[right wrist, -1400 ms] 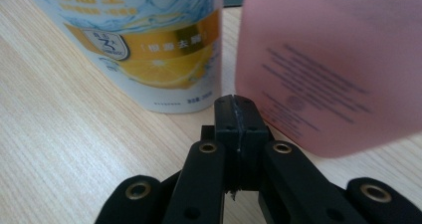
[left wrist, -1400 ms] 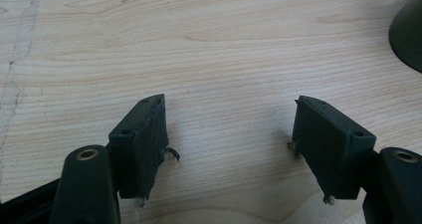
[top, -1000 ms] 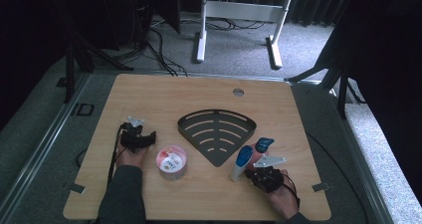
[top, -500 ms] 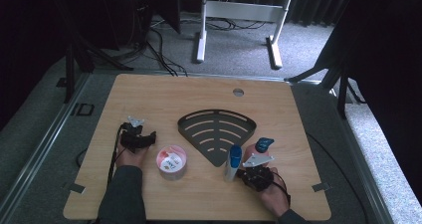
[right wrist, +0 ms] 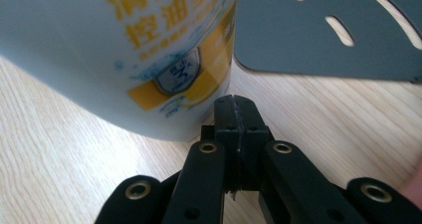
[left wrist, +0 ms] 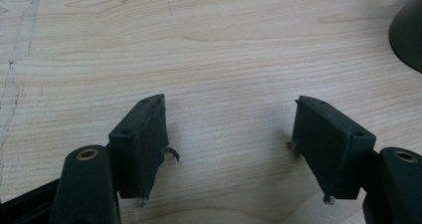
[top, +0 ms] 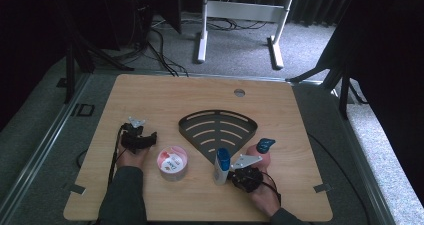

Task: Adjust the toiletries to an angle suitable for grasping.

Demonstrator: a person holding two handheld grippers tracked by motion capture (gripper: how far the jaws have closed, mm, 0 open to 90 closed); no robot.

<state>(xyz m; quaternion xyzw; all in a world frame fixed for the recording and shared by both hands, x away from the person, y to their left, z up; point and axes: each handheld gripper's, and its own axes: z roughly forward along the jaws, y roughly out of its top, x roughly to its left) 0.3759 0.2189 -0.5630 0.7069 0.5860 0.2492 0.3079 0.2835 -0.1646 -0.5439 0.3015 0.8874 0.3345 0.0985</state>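
- At the lower centre of the high view, we see the right gripper (top: 239, 174) on the wooden table (top: 160, 97), just beside a white tube with a blue cap (top: 221, 166).
- From the right gripper view, we note the right gripper (right wrist: 237, 109) with its jaws pressed together and nothing between them; the tube (right wrist: 124, 50), printed with yellow characters, stands just to the left of the tips, and we cannot tell whether they touch it.
- Above the tube in the high view, we find a dark fan-shaped slotted tray (top: 218, 130) lying flat at mid-table; its grey surface (right wrist: 328, 30) takes up the upper right of the right gripper view.
- Right of the tube, we see a pinkish bottle with a blue cap (top: 262, 152).
- Toward the lower left of the high view, the left gripper (top: 134, 135) sits on the table, with a round pink-and-white tub (top: 172, 162) near it, to its right.
- From the left gripper view, we see the left gripper (left wrist: 229, 134) with its jaws spread wide over bare wood, holding nothing.
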